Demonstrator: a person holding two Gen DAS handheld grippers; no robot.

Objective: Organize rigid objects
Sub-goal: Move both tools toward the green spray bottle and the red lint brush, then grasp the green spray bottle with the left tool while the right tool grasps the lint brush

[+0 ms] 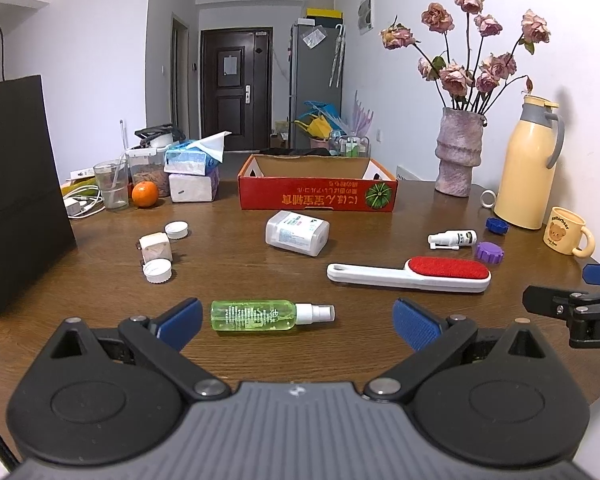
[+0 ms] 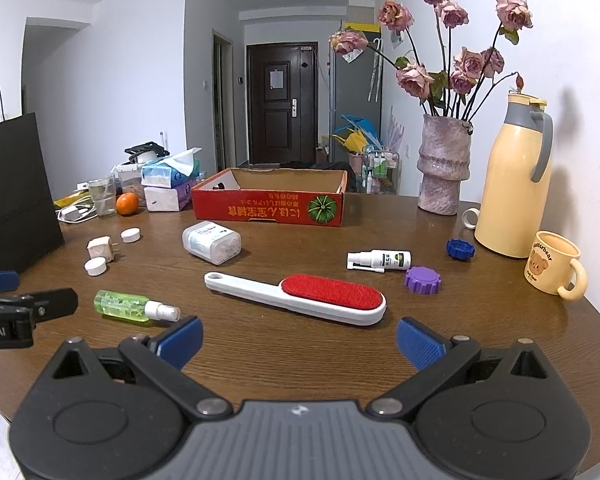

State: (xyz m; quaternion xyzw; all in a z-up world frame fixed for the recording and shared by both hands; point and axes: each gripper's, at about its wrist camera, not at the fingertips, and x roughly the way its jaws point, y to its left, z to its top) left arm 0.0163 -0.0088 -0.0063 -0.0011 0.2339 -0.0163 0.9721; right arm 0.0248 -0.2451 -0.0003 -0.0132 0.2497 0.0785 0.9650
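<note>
Hovering low over a brown wooden table (image 1: pixel 100 292), the left gripper (image 1: pixel 298 322) faces a green spray bottle (image 1: pixel 260 315) lying on its side at its twelve o'clock, nozzle pointing toward three o'clock. Its blue fingers (image 1: pixel 182 320) stand wide apart, holding nothing and touching nothing; the bottle lies just ahead, between their tips. The right gripper (image 2: pixel 300 338) is equally wide and empty, with a red-faced lint brush (image 2: pixel 300 298) just beyond it at twelve o'clock. Farther back, at twelve o'clock on the table, sits an open red cardboard box (image 1: pixel 318 196), probably where loose items belong. Scattered between are a white plastic bottle (image 1: pixel 297 233), a small white spray bottle (image 1: pixel 454 239), a purple cap (image 1: pixel 489 253), a blue cap (image 1: pixel 497 225) and two white caps (image 1: pixel 158 270). To grasp the green bottle well, the left gripper should probably close across the body, not the slim nozzle, since a round bottle may roll.
</note>
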